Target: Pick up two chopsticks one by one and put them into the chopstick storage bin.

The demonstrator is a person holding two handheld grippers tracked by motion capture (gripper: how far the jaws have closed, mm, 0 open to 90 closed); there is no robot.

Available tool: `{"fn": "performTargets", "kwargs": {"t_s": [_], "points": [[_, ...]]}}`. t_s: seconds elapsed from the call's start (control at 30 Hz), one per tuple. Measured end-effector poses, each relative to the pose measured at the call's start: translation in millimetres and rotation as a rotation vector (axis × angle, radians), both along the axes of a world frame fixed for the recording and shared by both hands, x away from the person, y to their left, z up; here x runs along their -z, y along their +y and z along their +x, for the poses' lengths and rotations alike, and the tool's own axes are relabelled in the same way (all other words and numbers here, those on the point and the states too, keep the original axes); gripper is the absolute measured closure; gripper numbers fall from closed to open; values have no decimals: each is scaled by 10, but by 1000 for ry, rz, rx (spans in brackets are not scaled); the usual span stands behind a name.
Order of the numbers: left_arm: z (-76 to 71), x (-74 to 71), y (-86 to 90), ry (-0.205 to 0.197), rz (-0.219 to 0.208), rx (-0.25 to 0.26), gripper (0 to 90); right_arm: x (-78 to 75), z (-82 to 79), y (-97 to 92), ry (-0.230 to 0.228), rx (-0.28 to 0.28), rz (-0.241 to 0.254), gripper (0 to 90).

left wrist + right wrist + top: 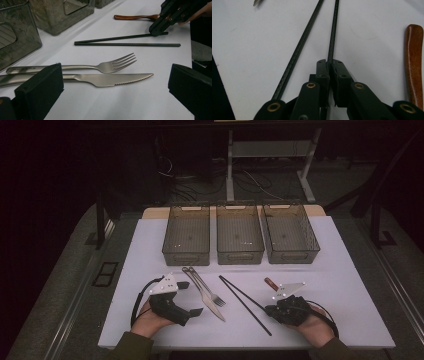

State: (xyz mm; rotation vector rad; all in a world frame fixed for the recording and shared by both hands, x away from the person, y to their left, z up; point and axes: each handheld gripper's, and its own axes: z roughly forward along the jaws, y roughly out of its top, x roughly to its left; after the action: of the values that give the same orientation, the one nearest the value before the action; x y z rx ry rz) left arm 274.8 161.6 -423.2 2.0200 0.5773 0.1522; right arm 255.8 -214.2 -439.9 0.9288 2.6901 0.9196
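Two black chopsticks (245, 304) lie on the white table, their far ends together. My right gripper (267, 309) is shut on the near end of one chopstick (333, 32); its pads (323, 72) pinch the stick in the right gripper view. The other chopstick (302, 42) lies loose just left of it. A steel fork (110, 65) and a serrated knife (110, 79) lie side by side in front of my left gripper (115, 86), which stands open with nothing between its jaws. The left gripper view also catches the right gripper (158, 32) on its chopstick (120, 38).
Three grey see-through bins (186, 256) (240, 257) (292, 256) stand in a row at the back of the table (340, 270). A wooden handle (270, 282) (413, 60) lies just right of the right gripper. Bare table surface lies on both outer sides.
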Motion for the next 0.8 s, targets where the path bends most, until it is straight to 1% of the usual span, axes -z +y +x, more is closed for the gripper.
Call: {"fn": "performTargets", "kwargs": {"t_s": [0.07,0.13,0.33,0.47,0.5,0.63,0.67,0.73,0.77,0.8], "points": [[0,1,-3,0,1,0,0,1,0,-2,4,6,3,844],[-2,1,-4,-1,2,0,0,5,-1,-8,15,31,15,851],[-3,0,-4,0,-2,-2,0,9,-4,-11,11,55,22,856],[-3,0,-5,-1,-2,-2,0,12,6,-21,15,60,31,857],[-3,0,-5,-1,-2,-1,0,12,8,-25,8,74,32,858],[-3,-1,-4,-1,-3,0,0,11,28,-51,2,92,29,858],[-2,-1,-4,-1,-4,0,0,9,39,-71,6,102,34,858],[-1,0,-4,0,-5,-1,0,7,44,-83,8,105,35,858],[-1,0,-3,0,-4,-1,0,-6,44,-98,12,109,46,858],[-2,0,-3,0,-4,-1,0,-6,44,-98,12,109,46,858]]}}
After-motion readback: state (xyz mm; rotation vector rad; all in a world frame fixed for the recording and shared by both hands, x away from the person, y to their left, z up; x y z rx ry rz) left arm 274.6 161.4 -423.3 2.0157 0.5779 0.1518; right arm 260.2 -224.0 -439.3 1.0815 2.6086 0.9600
